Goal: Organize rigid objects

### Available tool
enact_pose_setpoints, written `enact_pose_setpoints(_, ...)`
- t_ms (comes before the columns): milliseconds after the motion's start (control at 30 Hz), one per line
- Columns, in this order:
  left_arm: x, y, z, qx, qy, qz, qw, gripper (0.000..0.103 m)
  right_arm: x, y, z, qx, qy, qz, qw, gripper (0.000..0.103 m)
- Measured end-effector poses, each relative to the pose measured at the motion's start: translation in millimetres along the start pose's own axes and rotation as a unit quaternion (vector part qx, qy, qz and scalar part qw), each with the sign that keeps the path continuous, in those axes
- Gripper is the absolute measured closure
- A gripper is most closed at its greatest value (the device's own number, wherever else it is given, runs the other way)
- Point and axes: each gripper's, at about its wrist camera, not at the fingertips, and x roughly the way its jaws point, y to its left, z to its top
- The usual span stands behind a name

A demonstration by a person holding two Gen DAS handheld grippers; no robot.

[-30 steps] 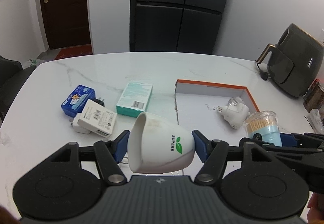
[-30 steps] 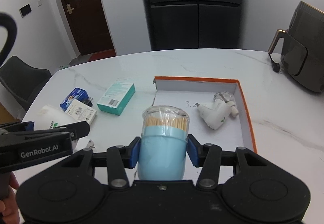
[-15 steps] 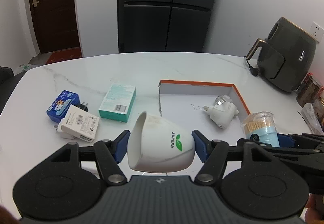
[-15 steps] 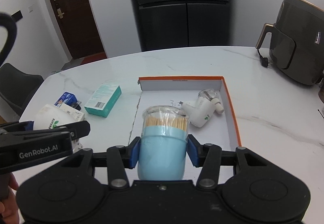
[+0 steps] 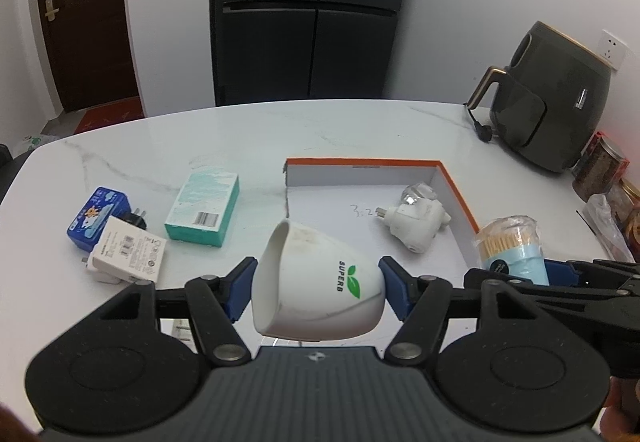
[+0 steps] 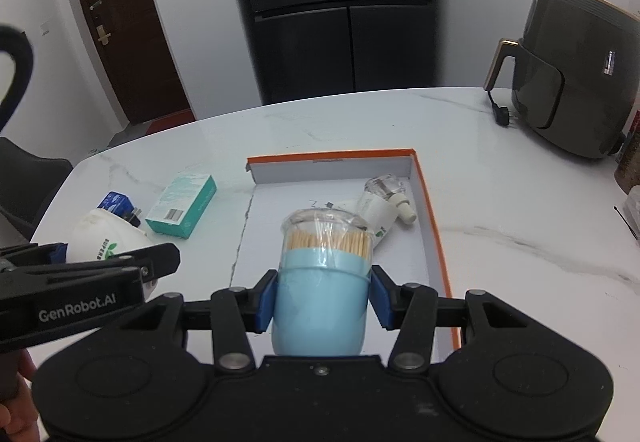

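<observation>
The left gripper (image 5: pixel 316 292) clamps a white cup (image 5: pixel 316 282) tipped sideways, while the right gripper (image 6: pixel 322 300) squeezes the blue toothpick jar (image 6: pixel 322 282) upright. Both hang over the orange-rimmed tray (image 6: pixel 430 202), presumably bound for it beside the white plug-in device (image 5: pixel 416 222).

Left gripper (image 5: pixel 316 292): black linkage arms, blue pads (image 5: pixel 240 288), silver pivot screws, round black discs, ribbed grey body. Right gripper (image 6: pixel 322 300): same build, matte black. Left gripper's side reads "GenRobot.AI" in white.
</observation>
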Motion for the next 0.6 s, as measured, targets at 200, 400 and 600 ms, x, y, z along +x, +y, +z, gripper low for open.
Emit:
enact_pose_setpoints(200,3,-9,1,0.007,0.002,-0.007,1.0000,0.036,-1,-11,-1,0.009,0.000,-0.006,1.000,0.045)
enact_pose_setpoints(400,7,-17,1,0.012,0.004,-0.011,0.9999,0.036,-2,-19,-2,0.015,-0.001,-0.011,1.000,0.045)
enact_pose_setpoints(600,9,-22,2,0.013,0.005,-0.011,0.9998,0.036,-1,-26,-1,0.019,-0.001,-0.014,1.000,0.045)
